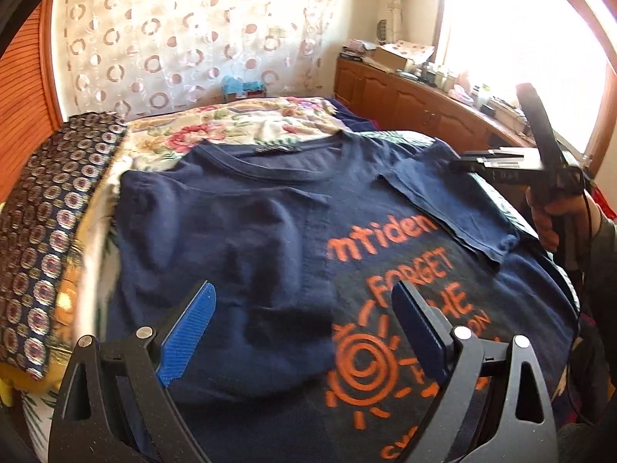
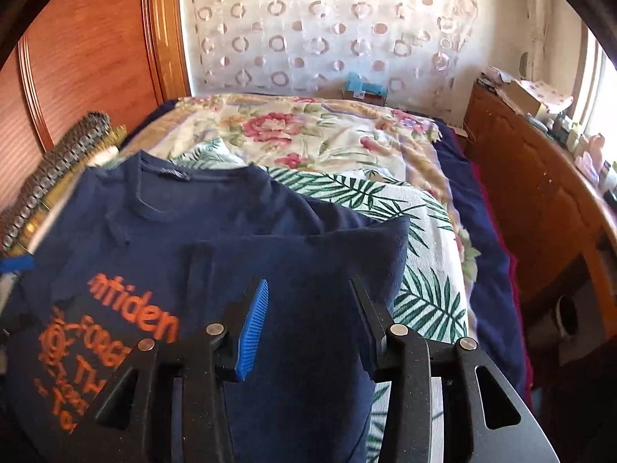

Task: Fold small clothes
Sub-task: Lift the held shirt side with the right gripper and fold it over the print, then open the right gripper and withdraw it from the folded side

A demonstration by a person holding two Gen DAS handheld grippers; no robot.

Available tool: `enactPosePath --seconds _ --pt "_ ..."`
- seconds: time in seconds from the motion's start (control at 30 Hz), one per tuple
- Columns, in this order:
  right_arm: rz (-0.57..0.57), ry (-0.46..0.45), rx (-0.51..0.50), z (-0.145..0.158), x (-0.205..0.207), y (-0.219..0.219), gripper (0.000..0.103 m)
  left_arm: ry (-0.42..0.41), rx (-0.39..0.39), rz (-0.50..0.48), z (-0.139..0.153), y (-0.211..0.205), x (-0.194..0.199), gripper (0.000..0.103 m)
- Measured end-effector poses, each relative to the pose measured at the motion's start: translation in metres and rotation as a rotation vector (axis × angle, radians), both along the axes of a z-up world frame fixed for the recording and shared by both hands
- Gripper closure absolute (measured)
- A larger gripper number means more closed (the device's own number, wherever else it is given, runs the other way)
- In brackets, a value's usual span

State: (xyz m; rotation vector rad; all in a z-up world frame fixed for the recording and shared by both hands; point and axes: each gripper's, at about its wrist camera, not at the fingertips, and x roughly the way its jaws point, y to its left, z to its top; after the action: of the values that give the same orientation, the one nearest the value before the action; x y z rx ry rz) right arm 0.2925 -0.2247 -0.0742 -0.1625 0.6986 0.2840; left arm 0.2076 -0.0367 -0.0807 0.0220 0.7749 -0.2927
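Note:
A navy T-shirt (image 1: 250, 223) with orange print lies flat on the bed, collar toward the far side. Its left side is folded inward over part of the lettering. One sleeve (image 1: 443, 200) lies folded over the chest on the right. My left gripper (image 1: 304, 293) hovers open over the shirt's lower middle, nothing between its blue pads. At the right, a hand holds my right gripper (image 1: 462, 163) just above the sleeve. In the right wrist view the right gripper (image 2: 308, 281) stands open over the folded sleeve (image 2: 316, 247), gripping nothing, with the shirt (image 2: 154, 227) to its left.
A floral bedspread (image 2: 308, 135) and a palm-leaf sheet (image 2: 424, 270) cover the bed. A dark patterned cloth (image 1: 50, 212) lies along the left edge. A wooden cabinet (image 1: 405, 96) with clutter runs under the bright window at right. A curtain (image 1: 185, 38) hangs behind.

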Motion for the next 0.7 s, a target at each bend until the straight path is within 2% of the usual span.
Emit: enactPosePath --seconds 0.1,0.2,0.3,0.43,0.53,0.63,0.7 --pt "0.003 0.013 -0.020 -0.008 0.013 0.004 0.051 -0.008 0.010 0.028 0.004 0.014 0.009 0.010" --pt "0.010 0.030 -0.036 -0.016 0.019 0.007 0.050 -0.009 0.011 0.056 0.011 0.032 0.023 0.010" --pt "0.006 0.048 -0.061 -0.023 0.023 0.008 0.047 -0.003 0.027 0.074 0.019 0.046 0.040 0.016" --pt "0.004 0.030 -0.029 -0.021 0.025 0.008 0.041 0.015 0.057 0.106 0.026 0.066 0.068 0.025" --pt "0.003 0.023 -0.042 -0.021 0.023 0.011 0.038 0.025 0.075 0.130 0.028 0.076 0.082 0.027" --pt "0.000 0.026 -0.037 -0.022 0.023 0.011 0.033 0.046 0.077 0.132 0.027 0.082 0.096 0.037" --pt "0.006 0.036 -0.033 -0.023 0.025 0.012 0.020 0.067 0.088 0.128 0.025 0.084 0.105 0.046"
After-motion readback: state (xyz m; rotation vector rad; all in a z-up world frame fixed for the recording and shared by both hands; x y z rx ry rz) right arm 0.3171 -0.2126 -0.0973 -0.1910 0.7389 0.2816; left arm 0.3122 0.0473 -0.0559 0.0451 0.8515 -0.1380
